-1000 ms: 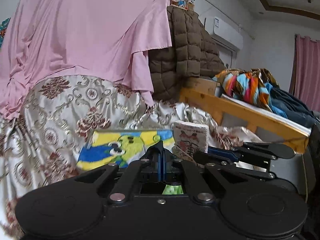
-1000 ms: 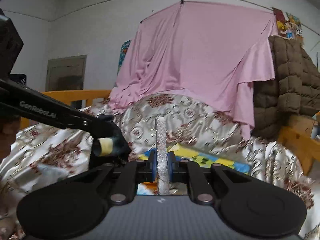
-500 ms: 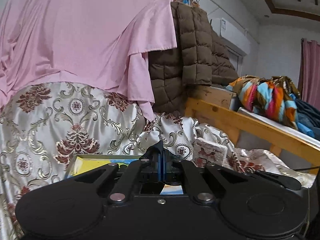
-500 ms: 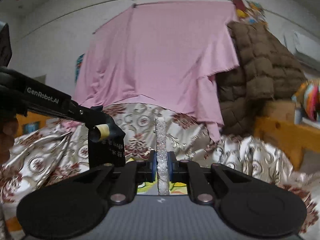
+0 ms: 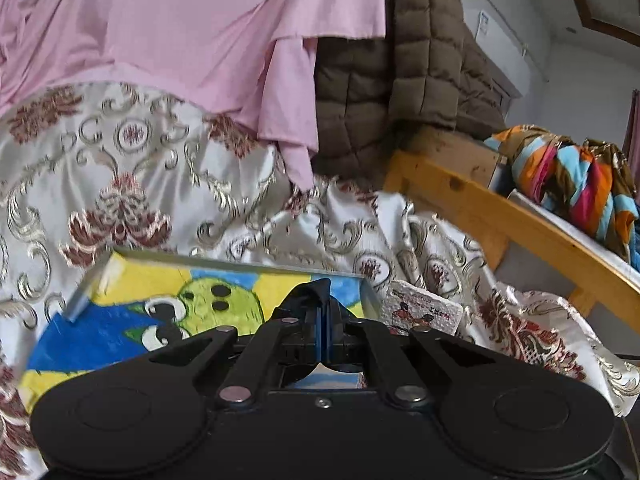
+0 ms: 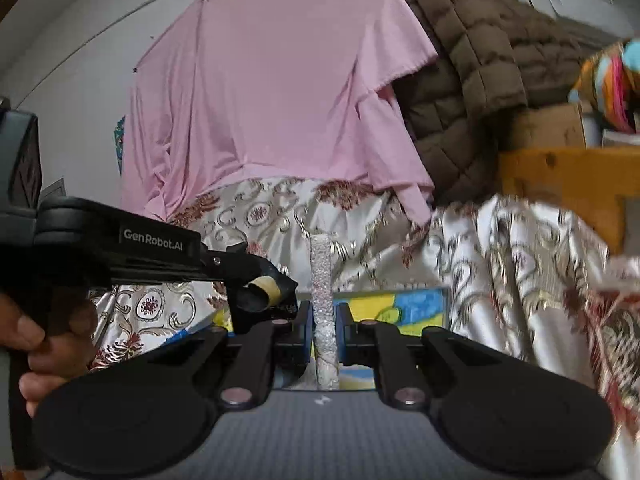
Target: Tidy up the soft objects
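right gripper (image 6: 324, 334): clamped on a thin white textured pad (image 6: 323, 312), seen edge-on; pad stands upright between the jaws, long axis vertical, top edge well above the fingertips.
left gripper (image 5: 324, 320): jaws pressed together, blue pads touching, nothing visible between them. In the right view it comes in from the left (image 6: 256, 280), tip just beside the held pad, apart from it as far as I can tell.
colourful box (image 5: 172, 308): flat tray with a cartoon print, lying on the floral bedspread (image 5: 132, 184), directly ahead of and below both tools. Also visible past the right jaws (image 6: 408, 306).
small printed packet (image 5: 420, 310): on the bedspread, touching or just beside the box's right wall; can't tell which.
key relation: box is forward and below the held pad; the pad's face is vertical while the box floor is flat.
judgement: next move likely tips the pad flat and lowers it into the box; right hand does it, left is nearer the box's left half.
risk: thin pad may flop or catch the near rim.
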